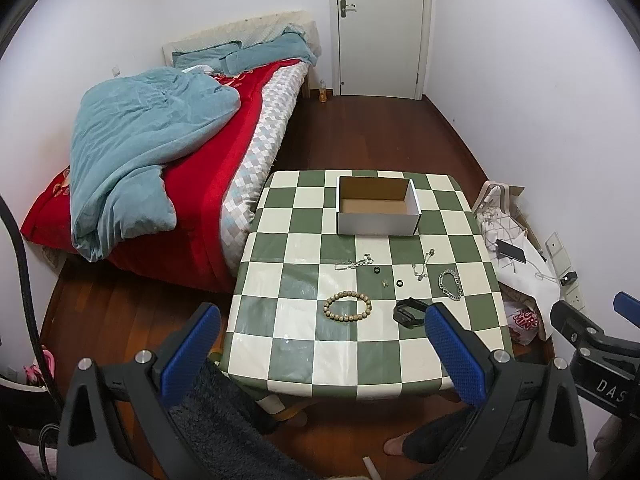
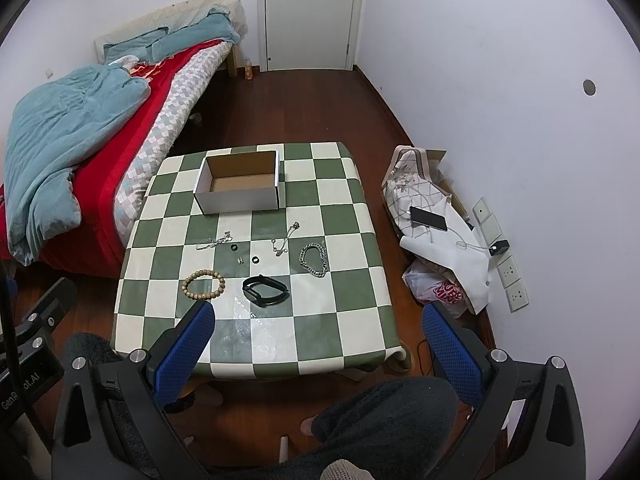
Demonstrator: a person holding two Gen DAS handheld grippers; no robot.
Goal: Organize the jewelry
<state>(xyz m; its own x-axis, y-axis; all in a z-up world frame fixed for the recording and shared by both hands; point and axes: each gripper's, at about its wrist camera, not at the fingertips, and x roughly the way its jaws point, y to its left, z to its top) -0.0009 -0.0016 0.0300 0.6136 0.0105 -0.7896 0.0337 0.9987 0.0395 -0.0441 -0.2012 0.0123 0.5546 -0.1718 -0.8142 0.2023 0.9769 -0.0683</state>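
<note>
From the left wrist camera, my left gripper (image 1: 318,346) hangs nearest, jaws spread wide and empty above the near edge of the checkered worktop (image 1: 280,360). Beyond lie a wooden bead bracelet (image 1: 347,306), a black fitness band (image 1: 412,312), and an empty cardboard box (image 1: 378,206) at the far side.

From the right wrist camera, my right gripper (image 2: 318,344) is likewise wide apart, holding nothing. A silver chain bracelet (image 2: 315,259) and two small black rings (image 2: 234,247) wait. I judge starting low, straddling one piece squarely, works best.
</note>
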